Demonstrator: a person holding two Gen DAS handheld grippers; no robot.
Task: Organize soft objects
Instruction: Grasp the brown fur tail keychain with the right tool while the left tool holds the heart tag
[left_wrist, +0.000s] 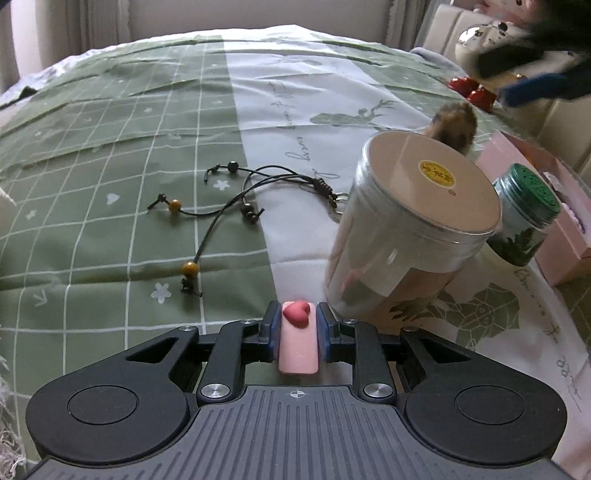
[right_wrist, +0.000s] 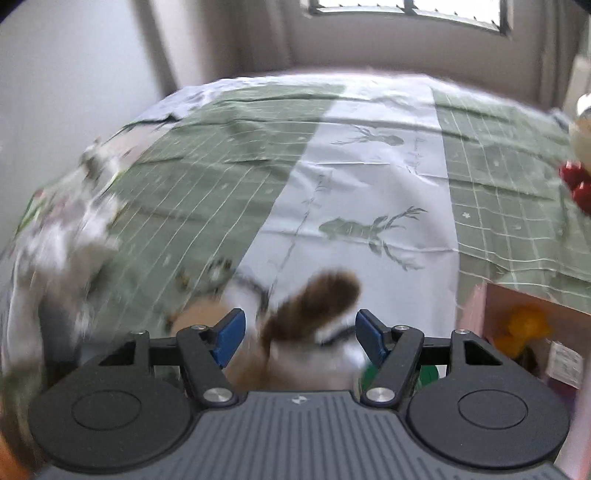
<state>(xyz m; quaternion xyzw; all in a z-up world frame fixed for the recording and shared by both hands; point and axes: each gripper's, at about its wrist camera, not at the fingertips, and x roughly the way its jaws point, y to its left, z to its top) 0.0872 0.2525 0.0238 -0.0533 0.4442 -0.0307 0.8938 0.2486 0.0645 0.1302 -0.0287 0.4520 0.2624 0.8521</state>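
Note:
In the left wrist view my left gripper (left_wrist: 298, 310) is shut on a pink soft block (left_wrist: 298, 350) with a red heart on top, held just above the green and white tablecloth (left_wrist: 110, 147). A brown furry pompom (left_wrist: 456, 123) peeks out behind a big clear jar (left_wrist: 406, 236). My right gripper (left_wrist: 535, 77) shows as a dark blur at the top right. In the blurred right wrist view the right gripper (right_wrist: 301, 334) stands open, its blue pads (right_wrist: 231, 332) wide apart. The furry pompom (right_wrist: 314, 306) lies below and between them, touching neither.
A black cord with beads (left_wrist: 236, 199) lies on the cloth left of the big jar. A smaller green-lidded jar (left_wrist: 528, 206) and an open pink box (left_wrist: 561, 229) stand at the right; a yellow toy (right_wrist: 524, 328) sits in the box (right_wrist: 480, 306). Red items (left_wrist: 469, 88) lie far right.

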